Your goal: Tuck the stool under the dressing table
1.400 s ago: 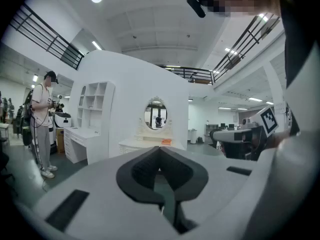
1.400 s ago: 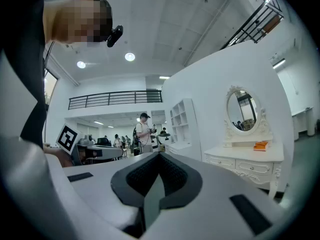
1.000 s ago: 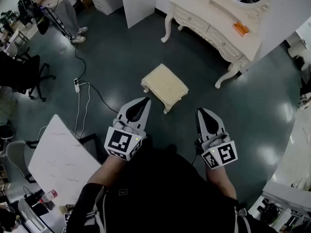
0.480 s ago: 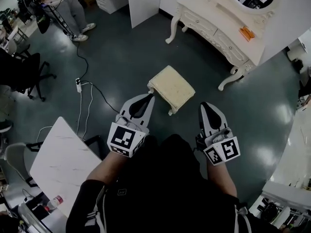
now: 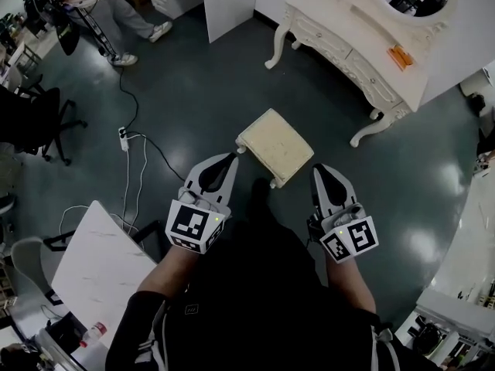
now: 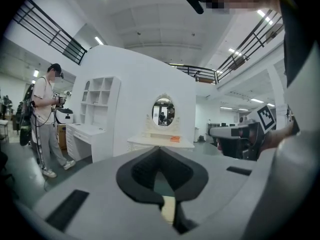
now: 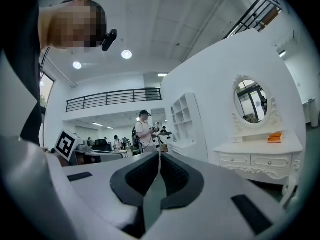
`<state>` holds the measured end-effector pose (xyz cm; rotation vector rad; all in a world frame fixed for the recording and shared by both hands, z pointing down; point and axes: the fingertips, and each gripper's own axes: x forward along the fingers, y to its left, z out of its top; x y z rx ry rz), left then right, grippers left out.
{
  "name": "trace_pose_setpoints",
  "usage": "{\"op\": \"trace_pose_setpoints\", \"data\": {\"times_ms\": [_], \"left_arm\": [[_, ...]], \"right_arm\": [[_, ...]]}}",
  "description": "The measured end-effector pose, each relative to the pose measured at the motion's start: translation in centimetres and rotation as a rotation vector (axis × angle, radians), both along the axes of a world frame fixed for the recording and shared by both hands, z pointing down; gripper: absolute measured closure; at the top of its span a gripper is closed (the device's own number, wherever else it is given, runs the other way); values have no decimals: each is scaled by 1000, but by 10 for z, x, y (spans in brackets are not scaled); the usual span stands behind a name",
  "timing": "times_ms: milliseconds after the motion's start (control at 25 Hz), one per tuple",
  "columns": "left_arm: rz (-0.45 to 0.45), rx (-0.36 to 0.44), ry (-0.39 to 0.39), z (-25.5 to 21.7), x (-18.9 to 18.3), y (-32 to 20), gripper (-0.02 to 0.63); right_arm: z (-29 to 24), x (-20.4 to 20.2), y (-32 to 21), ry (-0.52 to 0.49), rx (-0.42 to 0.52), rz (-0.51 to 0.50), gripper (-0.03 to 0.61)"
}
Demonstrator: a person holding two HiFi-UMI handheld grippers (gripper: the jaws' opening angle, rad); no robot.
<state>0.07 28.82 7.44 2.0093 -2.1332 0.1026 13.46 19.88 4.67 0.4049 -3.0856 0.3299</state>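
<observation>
Moved closer to the cushioned stool (image 5: 275, 145), standing short of the dressing table (image 5: 344, 22), with left gripper (image 5: 231, 158) and right gripper (image 5: 318, 168) closed on nothing. Likely light, rigid; best pushed at the seat's near edge.

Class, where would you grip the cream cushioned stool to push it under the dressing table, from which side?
Probably the cream cushioned stool by its rim at the two nearest corners, from the near side: the white dressing table stands beyond its far side.

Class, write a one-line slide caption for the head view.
Left gripper and right gripper, both shut, held out toward a cream stool standing clear of the white dressing table.
</observation>
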Motion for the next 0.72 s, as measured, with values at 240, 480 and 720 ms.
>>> {"op": "trace_pose_setpoints", "data": {"times_ms": [240,480,720], "left_arm": [[27,-38,19,15,-28,-58,607],[29,-59,12,20,-57,-136,607],[31,-81,14,21,-83,-192,607]], "right_arm": [[20,-28,-56,-3,-44,-4,555],[37,-58,-134,10,-96,-12,555],[37,-79,-187,4,-105,-11,555]]}}
